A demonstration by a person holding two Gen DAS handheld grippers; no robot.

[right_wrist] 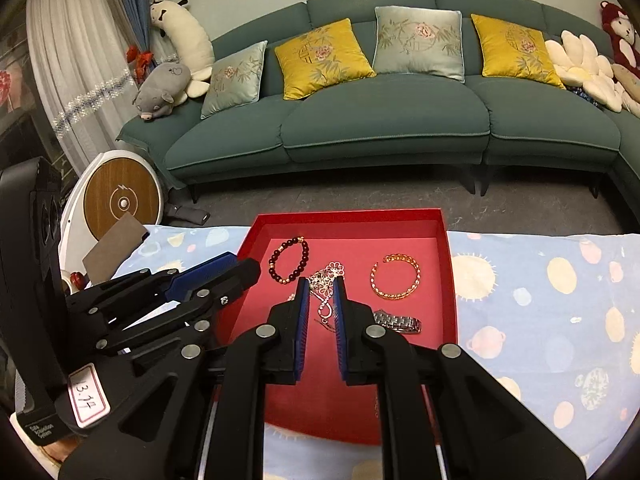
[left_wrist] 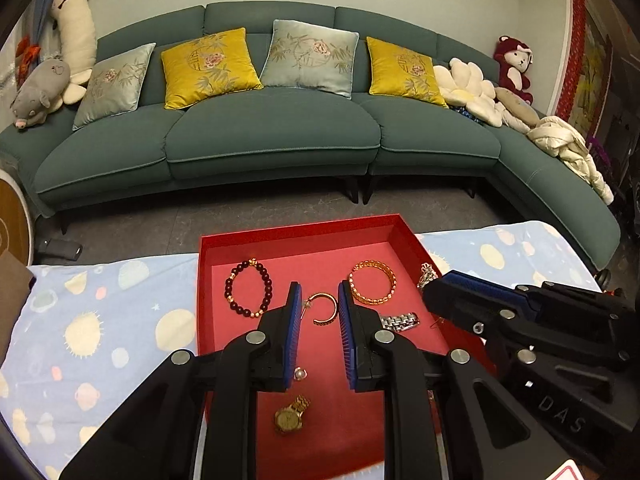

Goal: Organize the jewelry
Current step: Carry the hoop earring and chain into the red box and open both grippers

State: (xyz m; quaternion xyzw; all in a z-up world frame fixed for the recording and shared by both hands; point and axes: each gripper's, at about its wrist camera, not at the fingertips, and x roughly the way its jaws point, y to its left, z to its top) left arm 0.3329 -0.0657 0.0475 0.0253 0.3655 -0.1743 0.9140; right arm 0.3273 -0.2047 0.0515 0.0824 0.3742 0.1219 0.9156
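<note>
A tray (left_wrist: pixel 206 280) is being carried by a cloth-covered worktop (left_wrist: pixel 100 320), with a sofa (left_wrist: pixel 272 136) lying behind it across the floor. In the tray, a bead bracelet (left_wrist: pixel 249 289) is lying far left, a bangle (left_wrist: pixel 372 282) far right, an open ring (left_wrist: pixel 326 309) between them. A watch (left_wrist: pixel 291 416) is lying nearest, a metal band (left_wrist: pixel 400 321) right of centre.

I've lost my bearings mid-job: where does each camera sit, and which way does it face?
Left wrist: on the left tongs, looking down over the red tray toward the sofa; the right tongs show at right.
Right wrist: on the right tongs, same heading; the left tongs show at left.
Shared: tray, beaded bracelet, gold bangle, sofa.
</note>
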